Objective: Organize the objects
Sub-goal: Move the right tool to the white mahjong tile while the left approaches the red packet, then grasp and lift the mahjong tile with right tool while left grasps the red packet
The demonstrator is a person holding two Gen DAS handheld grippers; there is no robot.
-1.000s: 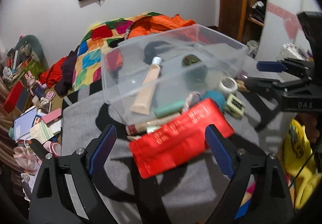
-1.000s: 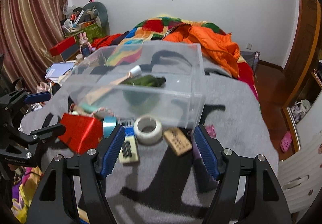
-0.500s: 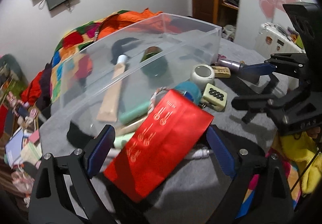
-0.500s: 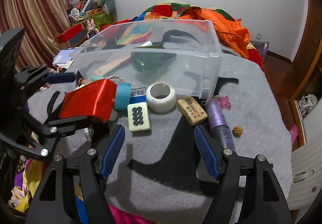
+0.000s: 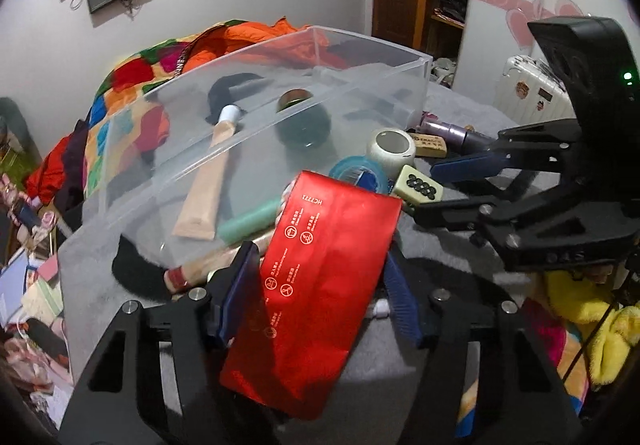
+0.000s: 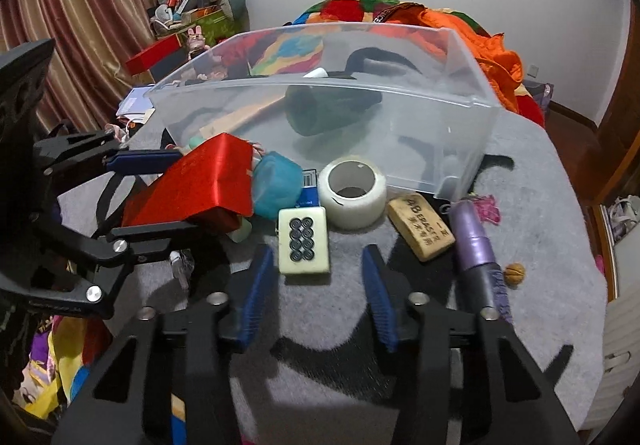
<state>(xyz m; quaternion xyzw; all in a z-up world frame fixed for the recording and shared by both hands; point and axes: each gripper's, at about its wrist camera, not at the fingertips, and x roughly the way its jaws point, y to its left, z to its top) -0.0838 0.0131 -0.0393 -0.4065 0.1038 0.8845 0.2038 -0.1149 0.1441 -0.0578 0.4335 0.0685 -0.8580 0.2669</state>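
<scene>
Our left gripper (image 5: 320, 277) was clamped on the red packet (image 5: 320, 285), one blue pad against each long edge, the packet tilted up over the grey blanket (image 6: 520, 173) just in front of the clear plastic bin (image 6: 400, 149). In the right wrist view the same packet (image 6: 200, 181) sat between the left gripper's fingers, left of the blue tape roll (image 6: 278, 183).

Our right gripper (image 6: 320, 277) stood unclenched and held nothing, its pads either side of the near end of the mahjong tile (image 6: 304, 239) but apart from it. Right of the tile lay the white tape roll (image 6: 352, 191), the eraser (image 6: 420, 225), the purple tube (image 6: 476, 241) and a small walnut (image 6: 514, 274), all outside the bin. Inside the bin lay a beige tube (image 5: 208, 185) and a dark green jar (image 5: 304, 121).

We judged the step in hand to be the pickup: the packet was gripped and the tile was lined up for the right gripper. Next, we judged, the packet had to be lifted over the bin's near wall and let go inside, while the right gripper needed to advance a little and close squarely on the tile's sides. Whether the packet was fully clear of the items beneath it we could not tell.
</scene>
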